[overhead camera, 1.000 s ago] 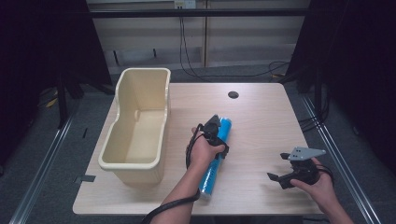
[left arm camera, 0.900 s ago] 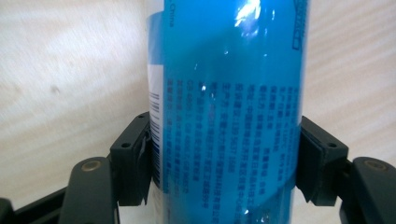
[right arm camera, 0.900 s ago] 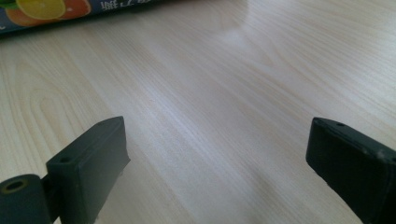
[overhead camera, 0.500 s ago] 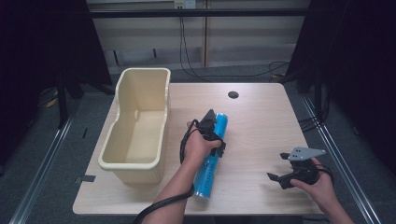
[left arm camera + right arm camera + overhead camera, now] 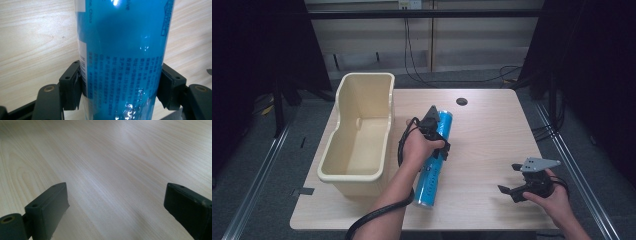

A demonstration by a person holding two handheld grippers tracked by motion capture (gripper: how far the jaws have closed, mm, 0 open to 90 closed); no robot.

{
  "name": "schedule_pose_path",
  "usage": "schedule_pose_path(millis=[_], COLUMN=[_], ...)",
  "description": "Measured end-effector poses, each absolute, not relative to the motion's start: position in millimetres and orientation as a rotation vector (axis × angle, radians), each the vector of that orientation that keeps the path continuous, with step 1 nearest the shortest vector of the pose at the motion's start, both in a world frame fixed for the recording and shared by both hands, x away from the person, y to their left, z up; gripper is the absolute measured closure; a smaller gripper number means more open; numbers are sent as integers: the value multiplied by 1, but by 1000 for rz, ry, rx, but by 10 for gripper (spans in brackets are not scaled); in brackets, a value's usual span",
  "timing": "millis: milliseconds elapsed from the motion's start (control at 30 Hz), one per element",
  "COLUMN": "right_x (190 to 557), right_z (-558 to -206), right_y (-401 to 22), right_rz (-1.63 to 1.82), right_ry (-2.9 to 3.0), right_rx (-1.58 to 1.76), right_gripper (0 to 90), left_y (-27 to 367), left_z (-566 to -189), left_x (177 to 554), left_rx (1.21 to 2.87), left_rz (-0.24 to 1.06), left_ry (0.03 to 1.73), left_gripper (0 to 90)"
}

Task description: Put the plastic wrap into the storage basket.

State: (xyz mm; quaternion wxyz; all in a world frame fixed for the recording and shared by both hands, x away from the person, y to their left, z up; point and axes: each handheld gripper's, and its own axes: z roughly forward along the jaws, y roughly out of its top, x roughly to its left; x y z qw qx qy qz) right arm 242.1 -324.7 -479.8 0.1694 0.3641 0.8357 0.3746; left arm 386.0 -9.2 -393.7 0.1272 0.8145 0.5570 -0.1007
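Jaws of your left gripper [image 5: 121, 92] are clamped on the blue tube [image 5: 122, 50], one pad against each side of it, low on its printed wrap. From the high view, your left gripper [image 5: 435, 131] grips the blue tube [image 5: 432, 165] around its middle, over the centre of the table [image 5: 492, 135], just right of the cream tub [image 5: 362, 135]. Your right gripper [image 5: 517, 185] sits near the table's front right corner with its jaws spread wide and nothing between them, bare wood beneath.
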Motion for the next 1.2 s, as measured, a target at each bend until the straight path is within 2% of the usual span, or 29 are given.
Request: schedule_pose_path(millis=[867, 1200], right_x=[242, 242], right_z=[-478, -478], right_y=[-326, -326], right_rz=[1078, 1080], right_ry=[2369, 2367], right_rx=[1029, 1028], right_gripper=[55, 53], left_y=[11, 21], left_z=[-321, -300], left_x=[391, 391], left_rx=[2328, 2318], left_rz=[-259, -289], left_ry=[1622, 1643], left_gripper=[322, 322])
